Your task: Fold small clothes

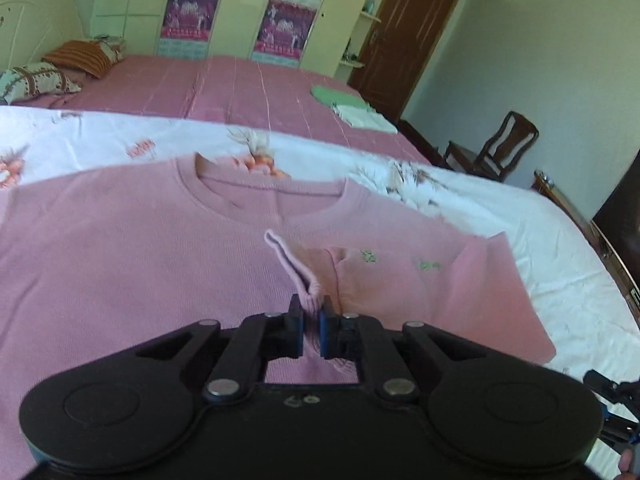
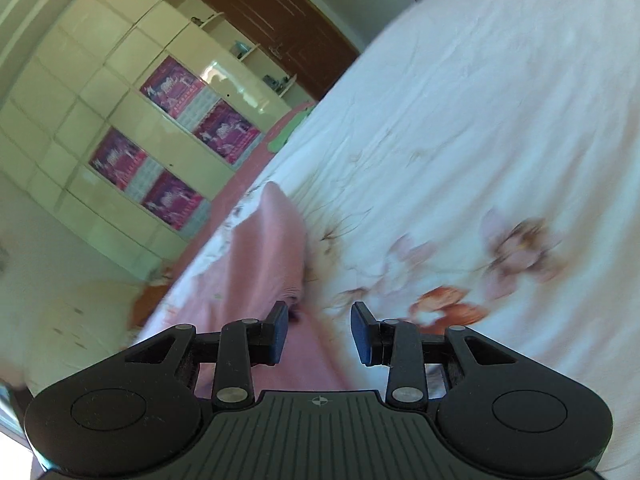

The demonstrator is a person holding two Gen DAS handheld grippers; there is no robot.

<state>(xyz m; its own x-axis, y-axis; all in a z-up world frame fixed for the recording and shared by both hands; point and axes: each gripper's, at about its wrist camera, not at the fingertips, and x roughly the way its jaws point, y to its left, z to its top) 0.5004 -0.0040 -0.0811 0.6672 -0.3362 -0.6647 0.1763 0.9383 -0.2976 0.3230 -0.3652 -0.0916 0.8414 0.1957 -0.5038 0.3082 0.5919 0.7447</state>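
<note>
Pinching a ribbed cuff [image 1: 306, 298] of the pink sweater [image 1: 132, 264] between its blue pads, the left hand-held gripper [image 1: 311, 322] sits over the garment, which lies spread front-up on the floral bedspread [image 1: 500, 216], neckline away from the camera and body stretching across the view. The sleeve runs from the pinched cuff out toward the sweater's right-hand edge, folded in over the chest. The right hand-held gripper [image 2: 320, 334] hovers half-open and empty at that same edge of the sweater [image 2: 264, 264], fabric under one finger only. The left hand is judged better placed to lay the sleeve flat.
</note>
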